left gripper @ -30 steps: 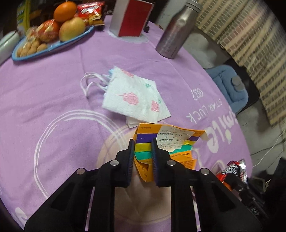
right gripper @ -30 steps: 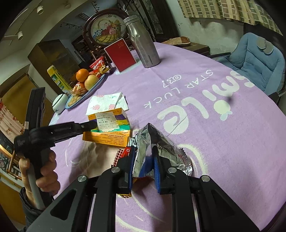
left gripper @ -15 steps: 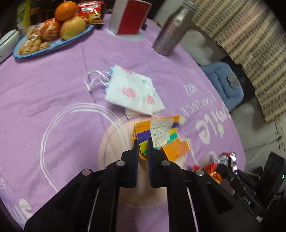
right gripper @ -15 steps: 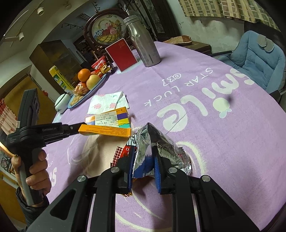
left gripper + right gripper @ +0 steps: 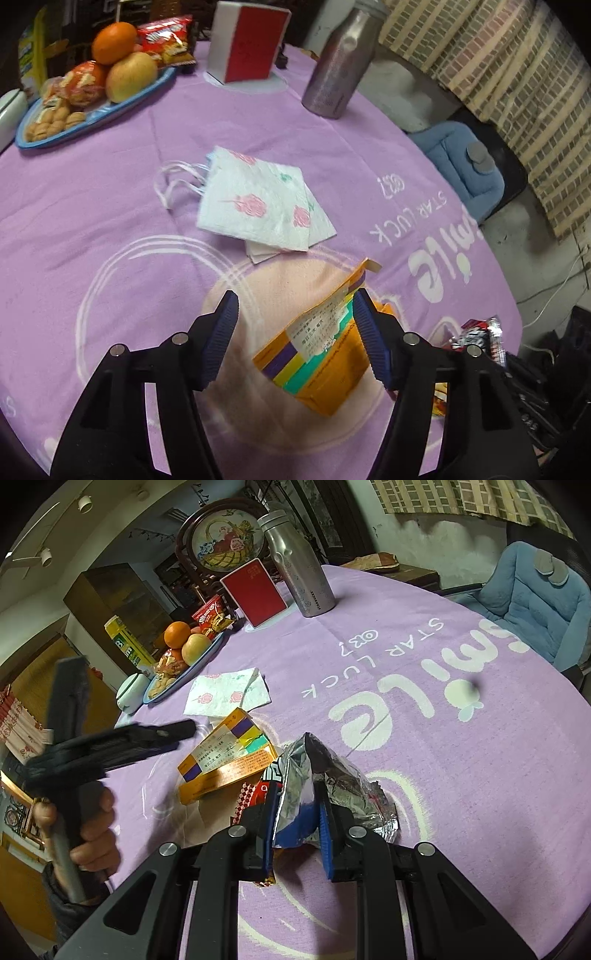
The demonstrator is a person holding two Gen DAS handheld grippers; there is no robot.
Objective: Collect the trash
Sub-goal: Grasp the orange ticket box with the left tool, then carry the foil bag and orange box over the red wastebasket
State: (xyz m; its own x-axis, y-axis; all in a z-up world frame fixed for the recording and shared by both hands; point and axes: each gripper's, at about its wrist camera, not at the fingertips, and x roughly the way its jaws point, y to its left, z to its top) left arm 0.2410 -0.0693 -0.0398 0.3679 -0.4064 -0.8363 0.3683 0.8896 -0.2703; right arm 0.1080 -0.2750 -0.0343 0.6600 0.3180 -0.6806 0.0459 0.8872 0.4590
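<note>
The left gripper (image 5: 295, 328) has its fingers spread wide above the orange medicine box (image 5: 317, 354), which lies on the counter (image 5: 110, 206). At the box's 3 o'clock, the right gripper (image 5: 297, 834) pinches a foil snack bag (image 5: 317, 775).

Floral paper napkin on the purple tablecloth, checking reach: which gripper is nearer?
Left. The left gripper is open just short of the napkin; the right gripper, clamping a silver foil wrapper, sits farther back.

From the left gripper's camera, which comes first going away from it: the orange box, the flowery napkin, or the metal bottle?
Seen from the left gripper:
1. Orange box, between its open fingers, toward the right one.
2. Flowery napkin, mid-table, straight ahead.
3. Metal bottle, far edge, ahead to the right.
</note>
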